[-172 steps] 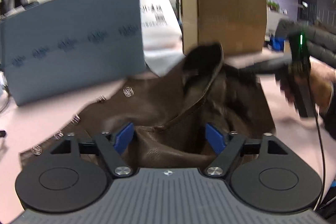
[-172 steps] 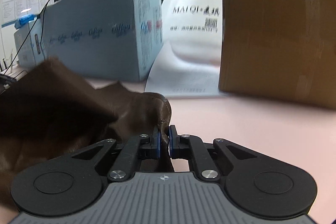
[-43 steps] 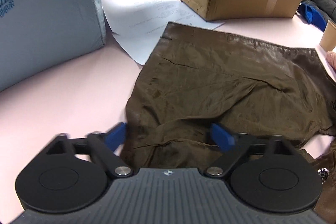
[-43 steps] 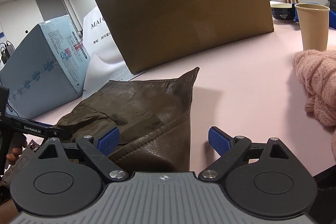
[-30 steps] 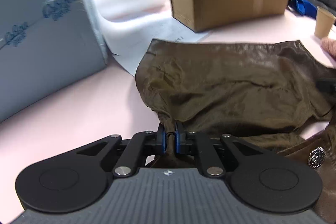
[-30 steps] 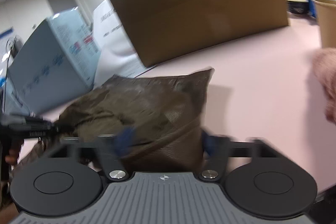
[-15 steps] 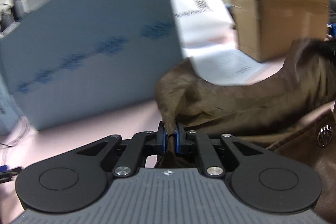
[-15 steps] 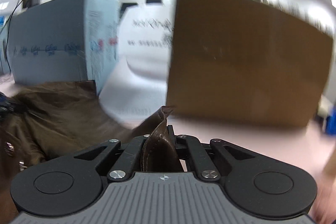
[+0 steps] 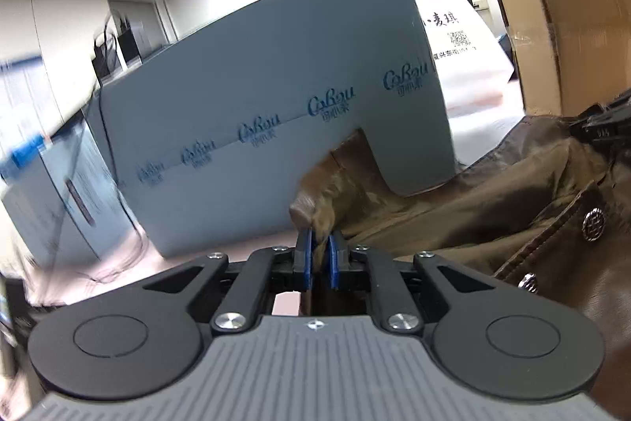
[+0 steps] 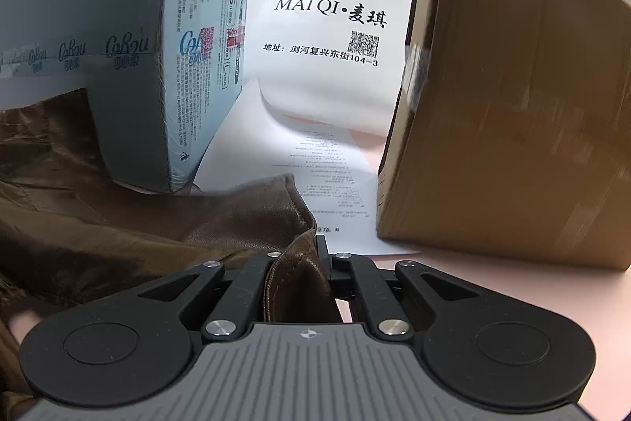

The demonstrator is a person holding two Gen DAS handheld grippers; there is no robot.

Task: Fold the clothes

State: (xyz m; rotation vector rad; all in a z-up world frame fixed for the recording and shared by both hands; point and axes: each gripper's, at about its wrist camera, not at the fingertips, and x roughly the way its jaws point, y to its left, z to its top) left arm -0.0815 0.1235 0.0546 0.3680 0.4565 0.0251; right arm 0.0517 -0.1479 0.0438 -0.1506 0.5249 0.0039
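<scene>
Pink table (image 10: 512, 287), boxes crowding brown jacket (image 10: 118, 223)

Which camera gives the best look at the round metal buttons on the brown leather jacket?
The left wrist view: two round metal buttons show along the brown leather jacket edge at right. The right wrist view shows only jacket folds and stitching, no buttons.

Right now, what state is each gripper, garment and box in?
left gripper: shut on the lining edge of the brown leather jacket.
right gripper: shut on the jacket's stitched leather edge.
brown leather jacket: lifted between both grippers, unfolded and rumpled.
cardboard box: closed, taped.
blue-grey carton: closed, sealed with printed tape.
</scene>
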